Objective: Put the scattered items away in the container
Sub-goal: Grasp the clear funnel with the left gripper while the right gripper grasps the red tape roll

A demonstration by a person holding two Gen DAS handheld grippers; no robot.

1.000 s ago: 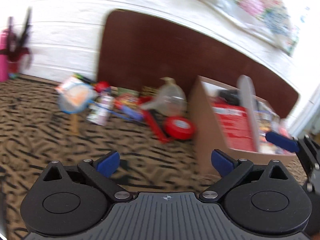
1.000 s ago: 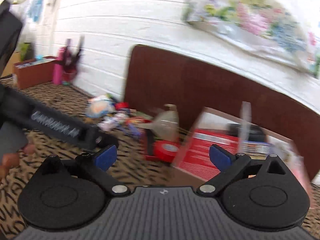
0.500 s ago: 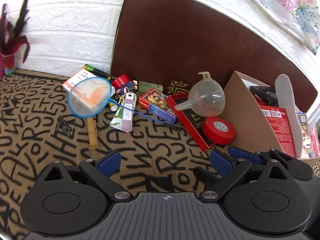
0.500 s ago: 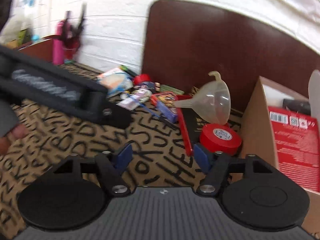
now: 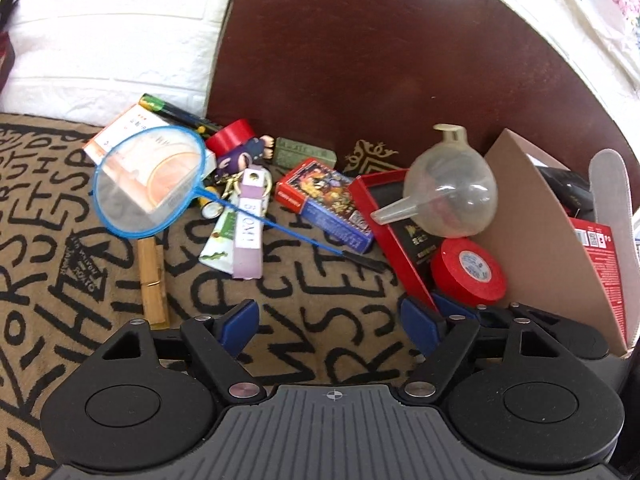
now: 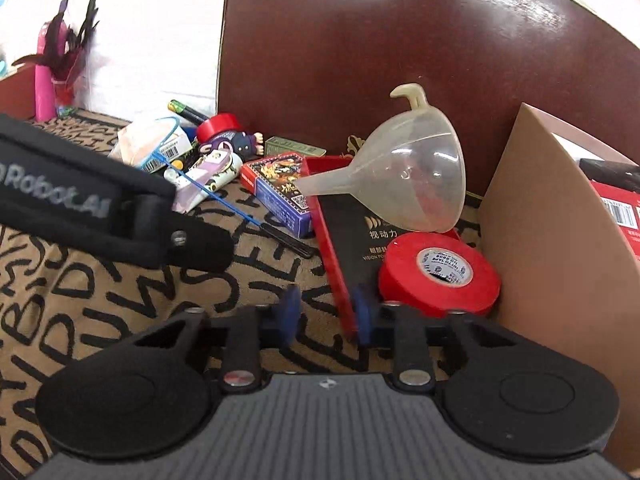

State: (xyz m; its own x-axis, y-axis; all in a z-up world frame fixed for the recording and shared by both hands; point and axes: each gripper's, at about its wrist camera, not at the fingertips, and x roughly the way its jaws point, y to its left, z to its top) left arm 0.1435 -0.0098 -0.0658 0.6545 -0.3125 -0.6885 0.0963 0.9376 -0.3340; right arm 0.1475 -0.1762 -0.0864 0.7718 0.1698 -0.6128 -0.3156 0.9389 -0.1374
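A cardboard box stands at the right and holds a red package and dark items. Scattered items lie left of it: a red tape roll, a clear funnel, a red-edged black box, a card pack, a blue net, a purple tube, a wooden clip. My left gripper is open and empty above the mat. My right gripper is open, narrower, its fingers astride the red box's near corner beside the tape roll.
A dark brown board leans on the white brick wall behind the pile. A patterned mat covers the surface. A second red tape roll and a small figure lie at the back. A pink vase stands far left.
Both grippers have moved forward and down toward the pile. The right gripper's fingers have narrowed and now sit at the red box's corner near the tape roll.
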